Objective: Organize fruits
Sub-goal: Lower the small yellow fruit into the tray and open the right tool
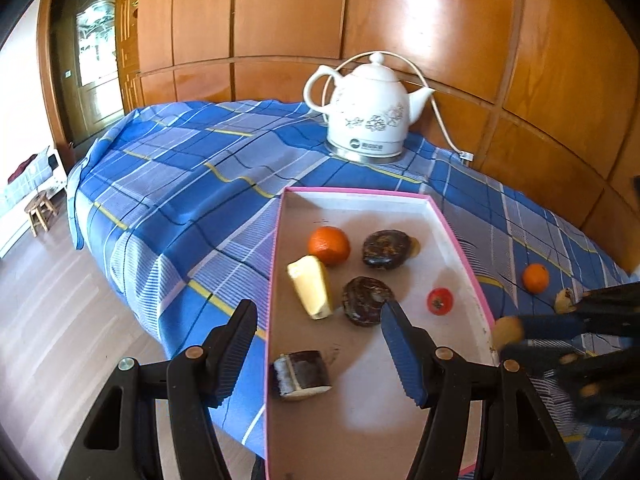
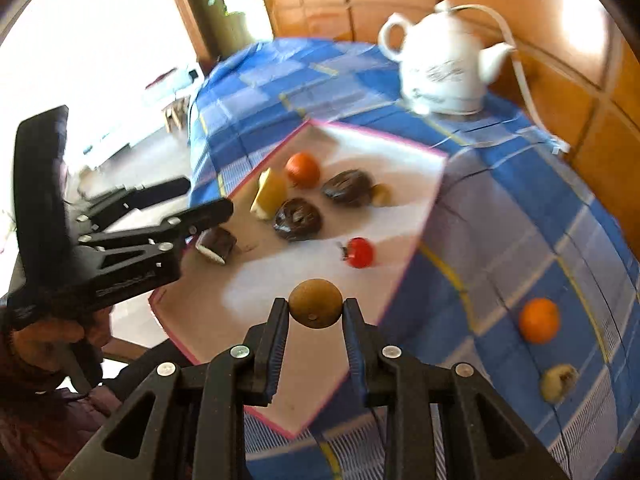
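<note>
A pink-rimmed white tray [image 1: 460, 236] [image 2: 408, 268] lies on the blue plaid cloth. In it are an orange [image 1: 329, 245], a yellow wedge [image 1: 311, 287], two dark round fruits [image 1: 387, 249] [image 1: 366, 300], a small red fruit [image 1: 440, 301] [image 2: 360, 253] and a dark cut piece [image 1: 302, 375]. My left gripper [image 1: 320, 354] is open and empty above the tray's near left part. My right gripper [image 2: 315, 324] is shut on a small brown round fruit [image 2: 316, 303] above the tray's near edge; it shows blurred in the left wrist view [image 1: 507, 329].
A white kettle [image 1: 370, 110] [image 2: 444, 68] with a cord stands at the back by the wooden wall. An orange [image 2: 539, 320] [image 1: 535, 277] and a pale fruit [image 2: 559, 382] lie on the cloth right of the tray. The table's edge drops to the floor on the left.
</note>
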Demonstrator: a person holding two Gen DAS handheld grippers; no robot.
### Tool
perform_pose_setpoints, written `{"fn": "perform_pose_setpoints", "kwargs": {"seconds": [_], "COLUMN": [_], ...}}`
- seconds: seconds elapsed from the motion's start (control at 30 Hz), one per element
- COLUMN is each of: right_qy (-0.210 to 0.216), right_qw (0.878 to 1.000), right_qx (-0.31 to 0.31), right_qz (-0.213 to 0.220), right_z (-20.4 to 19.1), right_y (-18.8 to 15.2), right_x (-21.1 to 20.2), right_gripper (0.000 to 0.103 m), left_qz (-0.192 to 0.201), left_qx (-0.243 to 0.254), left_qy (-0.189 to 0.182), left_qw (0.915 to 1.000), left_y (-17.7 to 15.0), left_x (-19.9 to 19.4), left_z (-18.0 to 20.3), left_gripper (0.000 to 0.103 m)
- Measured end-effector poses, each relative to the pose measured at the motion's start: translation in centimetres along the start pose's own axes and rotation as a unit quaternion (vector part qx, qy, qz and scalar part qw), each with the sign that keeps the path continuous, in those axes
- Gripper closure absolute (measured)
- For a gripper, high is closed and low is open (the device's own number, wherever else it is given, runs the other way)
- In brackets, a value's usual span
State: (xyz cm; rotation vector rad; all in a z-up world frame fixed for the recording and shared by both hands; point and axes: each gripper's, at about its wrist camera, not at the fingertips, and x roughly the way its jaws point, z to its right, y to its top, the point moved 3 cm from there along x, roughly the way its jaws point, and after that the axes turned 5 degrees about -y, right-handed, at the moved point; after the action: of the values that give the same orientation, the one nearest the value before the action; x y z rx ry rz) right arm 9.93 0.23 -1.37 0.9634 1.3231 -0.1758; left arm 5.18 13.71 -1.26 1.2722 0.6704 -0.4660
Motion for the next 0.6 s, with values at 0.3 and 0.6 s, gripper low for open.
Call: {"fn": "perform_pose_setpoints", "kwargs": {"seconds": [0.3,0.6], "right_qy": [-0.072,-0.066], "right_qw": [0.996,0.996], "right_qx": [-0.009,0.054], "right_qz": [-0.059,-0.015], "right_z": [0.1,2.3], "right_y": [2.5,2.2], "right_x": [6.9,5.4], "right_gripper": [0.075,0.071], "left_qz": [-0.007,-0.005], "left_qx": [-0.009,-0.014], "left_qy": [-0.008,-0.007], "left_qw": [0.9999,0.9999], "left_y": [-0.5,-0.7], "left_x": [0.3,0.4], "left_z": [-0.3,-0.5], "left_gripper": [0.038,0.038]}}
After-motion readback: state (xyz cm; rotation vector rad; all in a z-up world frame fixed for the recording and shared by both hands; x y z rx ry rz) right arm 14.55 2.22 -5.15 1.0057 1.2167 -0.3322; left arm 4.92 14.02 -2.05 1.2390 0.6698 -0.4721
